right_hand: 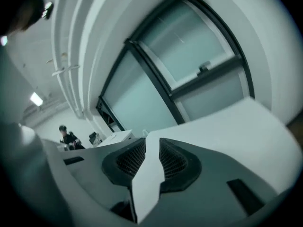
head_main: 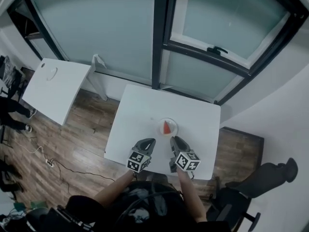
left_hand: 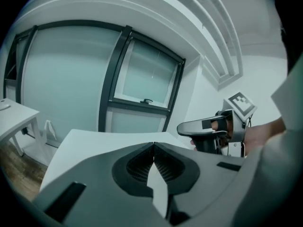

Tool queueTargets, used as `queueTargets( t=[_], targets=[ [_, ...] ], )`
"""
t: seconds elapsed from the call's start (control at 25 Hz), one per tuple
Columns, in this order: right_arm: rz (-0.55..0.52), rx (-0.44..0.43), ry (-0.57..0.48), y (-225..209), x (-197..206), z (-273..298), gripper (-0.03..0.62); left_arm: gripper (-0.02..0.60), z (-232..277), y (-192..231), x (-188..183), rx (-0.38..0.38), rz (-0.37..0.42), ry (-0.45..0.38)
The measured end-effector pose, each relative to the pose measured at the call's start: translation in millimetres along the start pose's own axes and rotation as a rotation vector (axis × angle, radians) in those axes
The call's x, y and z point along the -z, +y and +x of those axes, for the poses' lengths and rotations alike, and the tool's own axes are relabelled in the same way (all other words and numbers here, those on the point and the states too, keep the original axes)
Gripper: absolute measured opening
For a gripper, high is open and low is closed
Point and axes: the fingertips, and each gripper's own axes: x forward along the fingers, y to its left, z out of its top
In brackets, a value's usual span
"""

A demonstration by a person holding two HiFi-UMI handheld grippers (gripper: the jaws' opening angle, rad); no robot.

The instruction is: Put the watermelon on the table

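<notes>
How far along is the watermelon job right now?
Looks done: the watermelon slice sits on a plate on the white table. Nothing in hand: left tongs shut, right tongs slightly apart, both empty. Nothing visibly left.

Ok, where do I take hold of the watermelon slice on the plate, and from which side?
Probably across the slanted sides of the watermelon slice, near its wider end, coming down from above with the right tool, which hangs nearest. The wedge seems to lie flat on the plate, point away from you, so a sideways approach would meet the rim. Thickness can't be judged here.
</notes>
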Motion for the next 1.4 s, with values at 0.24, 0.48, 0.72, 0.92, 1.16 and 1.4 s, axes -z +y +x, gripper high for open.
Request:
queueTargets(
  t=[0.24,0.48,0.72,0.92,1.16,1.4],
  targets=[
    [-0.510,0.119,-0.130,46.9,-63.1,-56.4,0.011,0.005,-22.8,-42.1,-83.3,0.038,0.188,-0.126],
    [-0.624,0.197,-0.183,71.3,-90.2,-79.9,0.009,0.005,-34.3,-62.0,-121.3,0.055,0.289,-0.175],
    [-0.606,0.190,-0.167,72.1,-83.0,-82.9,0.009,0.005,-32.9,-53.0,-111.4,0.040,0.212,-0.152],
    [-0.576,0.184,-0.148,67.6,-75.6,-85.5,0.009,0.005,-36.7,-49.5,-105.9,0.033,0.194,-0.146],
    [-0.578,0.172,-0.140,70.3,-72.1,-84.3,0.009,0.005,-40.8,-46.7,-98.4,0.016,0.184,-0.134],
    [-0.571,0.167,-0.140,71.1,-73.4,-82.2,0.009,0.005,-41.8,-40.7,-100.0,-0.004,0.179,-0.125]
  ],
)
